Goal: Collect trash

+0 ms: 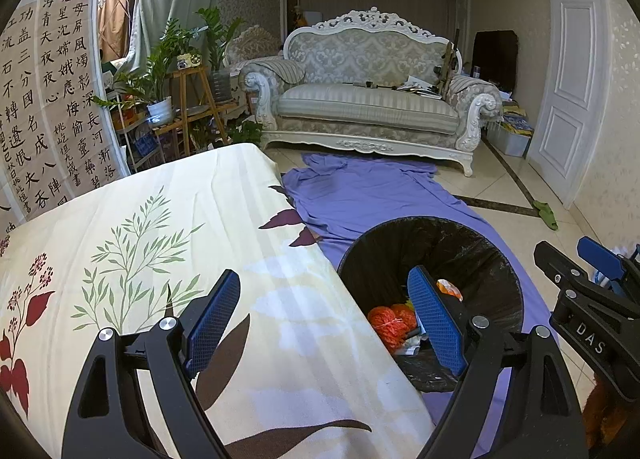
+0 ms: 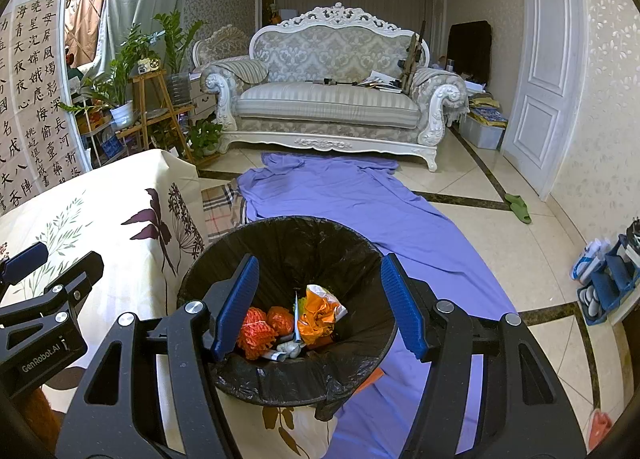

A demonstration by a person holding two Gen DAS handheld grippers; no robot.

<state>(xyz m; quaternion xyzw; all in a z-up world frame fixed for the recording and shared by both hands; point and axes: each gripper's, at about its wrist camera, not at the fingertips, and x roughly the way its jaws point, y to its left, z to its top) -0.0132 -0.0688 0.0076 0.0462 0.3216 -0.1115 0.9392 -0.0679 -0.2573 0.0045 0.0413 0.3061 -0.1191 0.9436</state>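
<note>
A bin lined with a black bag point(image 2: 288, 243) point(image 1: 472, 243) stands on the floor beside the cloth-covered table. Inside lie orange net pieces point(image 2: 256, 331) point(image 1: 390, 323), a crumpled orange wrapper point(image 2: 320, 311) point(image 1: 450, 289) and small white scraps. My right gripper point(image 2: 320, 307) hovers above the bin's mouth, open, with nothing between its blue pads. My left gripper point(image 1: 326, 323) is open and empty too. It straddles the table edge, left finger over the cloth, right finger over the bin. Each gripper shows at the side of the other's view, the left point(image 2: 48, 283) and the right point(image 1: 592, 291).
The floral tablecloth point(image 1: 160, 259) covers the table at left. A purple sheet point(image 2: 360, 211) lies on the tiled floor up to an ornate sofa point(image 2: 332, 99). Plants on wooden stands point(image 2: 152, 91) stand at left, a white door point(image 2: 548, 71) and green slippers point(image 2: 518, 209) at right.
</note>
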